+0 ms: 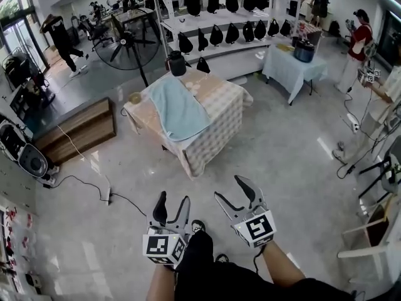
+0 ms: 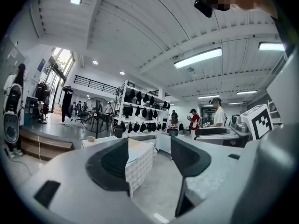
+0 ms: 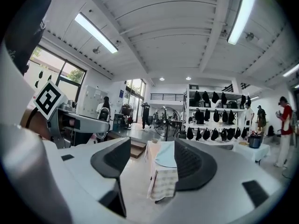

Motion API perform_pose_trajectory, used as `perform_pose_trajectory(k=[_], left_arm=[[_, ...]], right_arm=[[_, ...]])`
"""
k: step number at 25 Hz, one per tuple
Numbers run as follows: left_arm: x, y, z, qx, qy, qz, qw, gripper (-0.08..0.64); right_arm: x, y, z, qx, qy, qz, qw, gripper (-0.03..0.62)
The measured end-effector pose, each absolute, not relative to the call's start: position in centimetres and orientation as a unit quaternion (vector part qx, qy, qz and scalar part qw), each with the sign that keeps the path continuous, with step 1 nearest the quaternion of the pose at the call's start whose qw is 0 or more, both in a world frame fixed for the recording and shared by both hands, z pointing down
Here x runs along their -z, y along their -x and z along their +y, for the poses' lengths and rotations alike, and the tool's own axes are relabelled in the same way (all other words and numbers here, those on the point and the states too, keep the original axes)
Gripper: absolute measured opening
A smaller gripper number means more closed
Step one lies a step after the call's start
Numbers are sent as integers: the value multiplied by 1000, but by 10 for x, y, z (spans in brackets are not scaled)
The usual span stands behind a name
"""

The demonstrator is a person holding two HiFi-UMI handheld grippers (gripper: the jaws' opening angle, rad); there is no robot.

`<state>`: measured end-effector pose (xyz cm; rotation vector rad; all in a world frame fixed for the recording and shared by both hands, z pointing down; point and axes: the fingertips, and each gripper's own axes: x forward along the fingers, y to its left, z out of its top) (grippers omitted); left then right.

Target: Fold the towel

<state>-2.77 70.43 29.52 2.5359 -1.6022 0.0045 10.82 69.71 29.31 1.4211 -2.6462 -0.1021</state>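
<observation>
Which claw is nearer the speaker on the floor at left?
Left. The left claw is off to the right of the speaker, well clear of it. The right claw sits farther right still, past the left one. Both are open and empty.

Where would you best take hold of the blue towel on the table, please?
Probably the towel by the two corners of its near end, coming in level from this side: that end seems to hang over the table edge, so open jaws could slip around it.
</observation>
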Motion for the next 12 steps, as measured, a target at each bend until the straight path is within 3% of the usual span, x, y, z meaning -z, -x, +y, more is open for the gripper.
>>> perform_pose_trajectory(k=[12], left_arm=[[-278,71,536,40,-836,-543,70,265]], right_arm=[[-276,-73,532,52,-459,-882,92,270]])
